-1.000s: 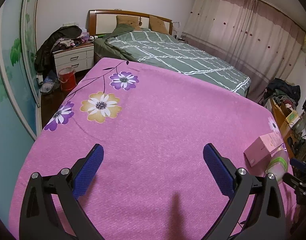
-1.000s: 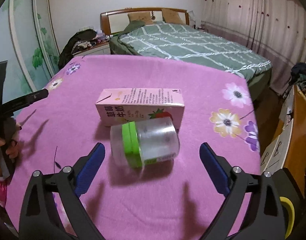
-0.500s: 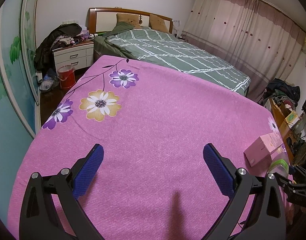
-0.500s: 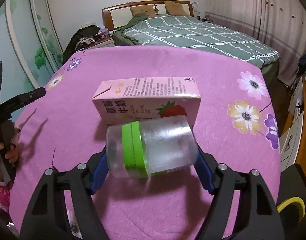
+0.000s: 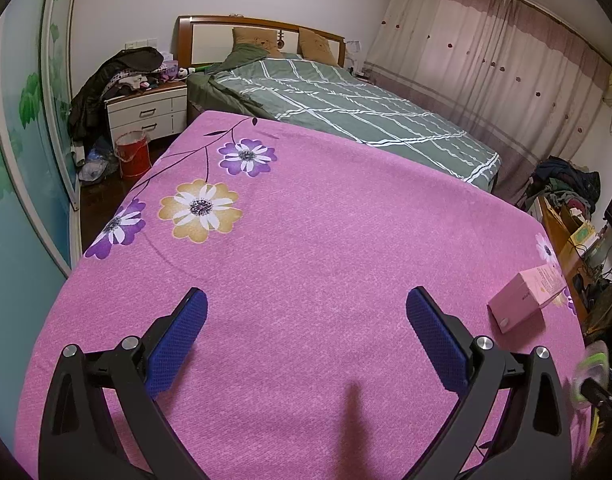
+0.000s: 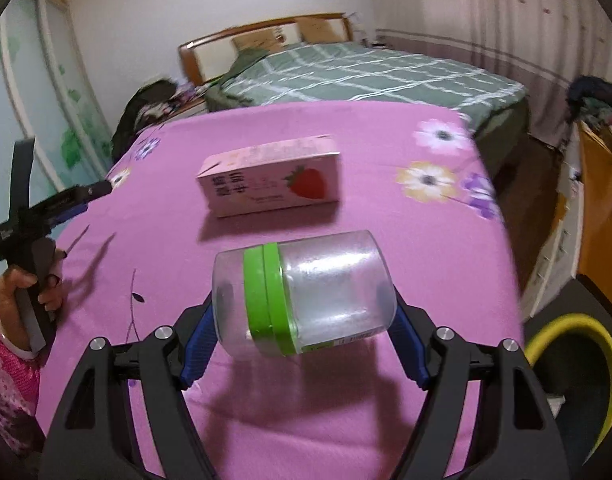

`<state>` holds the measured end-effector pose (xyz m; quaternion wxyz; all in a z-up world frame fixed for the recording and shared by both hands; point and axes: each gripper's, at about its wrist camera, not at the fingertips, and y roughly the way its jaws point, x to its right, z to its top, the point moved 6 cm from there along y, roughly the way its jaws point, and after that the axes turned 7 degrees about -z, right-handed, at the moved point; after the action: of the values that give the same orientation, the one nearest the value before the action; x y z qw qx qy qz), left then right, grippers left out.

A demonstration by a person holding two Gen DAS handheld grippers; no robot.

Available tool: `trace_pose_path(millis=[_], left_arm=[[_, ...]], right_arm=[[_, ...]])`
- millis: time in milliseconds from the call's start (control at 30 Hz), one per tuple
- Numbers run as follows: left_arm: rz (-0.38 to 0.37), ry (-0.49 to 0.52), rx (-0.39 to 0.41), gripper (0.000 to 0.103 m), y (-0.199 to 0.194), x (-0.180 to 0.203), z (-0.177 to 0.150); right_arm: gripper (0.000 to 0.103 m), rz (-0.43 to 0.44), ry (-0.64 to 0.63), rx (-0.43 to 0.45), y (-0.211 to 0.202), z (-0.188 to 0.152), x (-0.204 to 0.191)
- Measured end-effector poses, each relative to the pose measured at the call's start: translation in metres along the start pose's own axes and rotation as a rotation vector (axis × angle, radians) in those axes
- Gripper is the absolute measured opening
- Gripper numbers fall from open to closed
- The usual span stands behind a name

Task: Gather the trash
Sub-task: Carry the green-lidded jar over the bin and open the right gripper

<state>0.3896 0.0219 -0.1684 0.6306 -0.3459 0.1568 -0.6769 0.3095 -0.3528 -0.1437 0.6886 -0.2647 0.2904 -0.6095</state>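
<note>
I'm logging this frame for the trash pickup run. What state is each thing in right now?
right gripper: shut on the plastic jar, nothing else in it.
plastic jar: on its side, green lid on, lifted clear of the pink cloth.
milk carton: lying flat on the pink cloth, untouched.
left gripper: open, holding nothing, above the cloth.
yellow-rimmed bin: open at the top, beside the cloth's edge.

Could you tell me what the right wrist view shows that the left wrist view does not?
Only the right wrist view shows the right gripper shut on the clear jar, lifted off the cloth, and a yellow-rimmed bin.

Only the left wrist view shows the open left gripper and a red bucket.

Both show the pink carton lying on the pink floral cloth.
</note>
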Motion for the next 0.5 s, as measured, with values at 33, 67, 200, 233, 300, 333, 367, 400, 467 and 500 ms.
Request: trace_pose_path(millis=[33, 67, 200, 233, 300, 333, 367, 400, 467, 500], left_arm=[[0.000, 0.000, 0.001, 0.098, 0.000, 0.000, 0.000], [0.000, 0.000, 0.001, 0.098, 0.000, 0.000, 0.000], [0.000, 0.002, 0.001, 0.098, 0.000, 0.001, 0.000], [0.000, 0.003, 0.002, 0.098, 0.000, 0.001, 0.000], [0.001, 0.004, 0.003, 0.098, 0.000, 0.001, 0.000], [0.001, 0.004, 0.002, 0.098, 0.000, 0.001, 0.000], [0.001, 0.004, 0.002, 0.098, 0.000, 0.001, 0.000], [0.002, 0.004, 0.001, 0.098, 0.000, 0.001, 0.000], [0.002, 0.004, 0.002, 0.098, -0.001, 0.001, 0.000], [0.002, 0.002, 0.002, 0.098, -0.001, 0.001, 0.000]], right_arm=[[0.071, -0.014, 0.024, 0.010, -0.006, -0.002, 0.009], [0.071, -0.027, 0.042, 0.017, -0.010, -0.005, 0.017], [0.071, -0.109, 0.133, 0.037, -0.029, -0.020, 0.058], [0.071, -0.130, 0.160, 0.038, -0.033, -0.025, 0.070], [0.071, -0.186, 0.223, 0.039, -0.043, -0.037, 0.099], [0.071, -0.202, 0.242, 0.039, -0.045, -0.040, 0.109], [0.071, -0.225, 0.270, 0.037, -0.049, -0.045, 0.124], [0.071, -0.243, 0.289, 0.034, -0.052, -0.050, 0.134], [0.071, -0.285, 0.329, 0.028, -0.057, -0.060, 0.158], [0.071, -0.307, 0.347, 0.025, -0.059, -0.065, 0.169]])
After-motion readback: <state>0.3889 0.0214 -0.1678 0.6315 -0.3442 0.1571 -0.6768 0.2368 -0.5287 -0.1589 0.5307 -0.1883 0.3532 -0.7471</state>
